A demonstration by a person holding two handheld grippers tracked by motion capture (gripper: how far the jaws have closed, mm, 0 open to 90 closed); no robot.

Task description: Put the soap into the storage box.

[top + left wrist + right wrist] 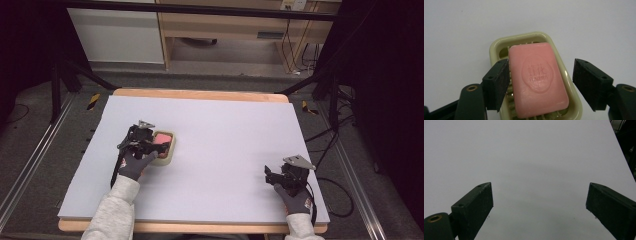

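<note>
Soap bar [537, 80] flat in its dish [496, 46], long axis pointing away between the parted, unclamped left claw [541, 82].

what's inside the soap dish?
A pink soap bar lies flat in the pale green soap dish, stamped face up. Ribs of the dish floor show beside it; the floor under the bar is covered.

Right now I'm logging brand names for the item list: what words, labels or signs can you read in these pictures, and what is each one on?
"FLAUBRA", as near as it reads, the letters being soft: embossed in the round seal on the pink soap bar, which lies in the pale green soap dish.
Above it in the same seal, embossed characters, too blurred to read.
White label on the wooden furniture in the high view: too small to read.
</note>
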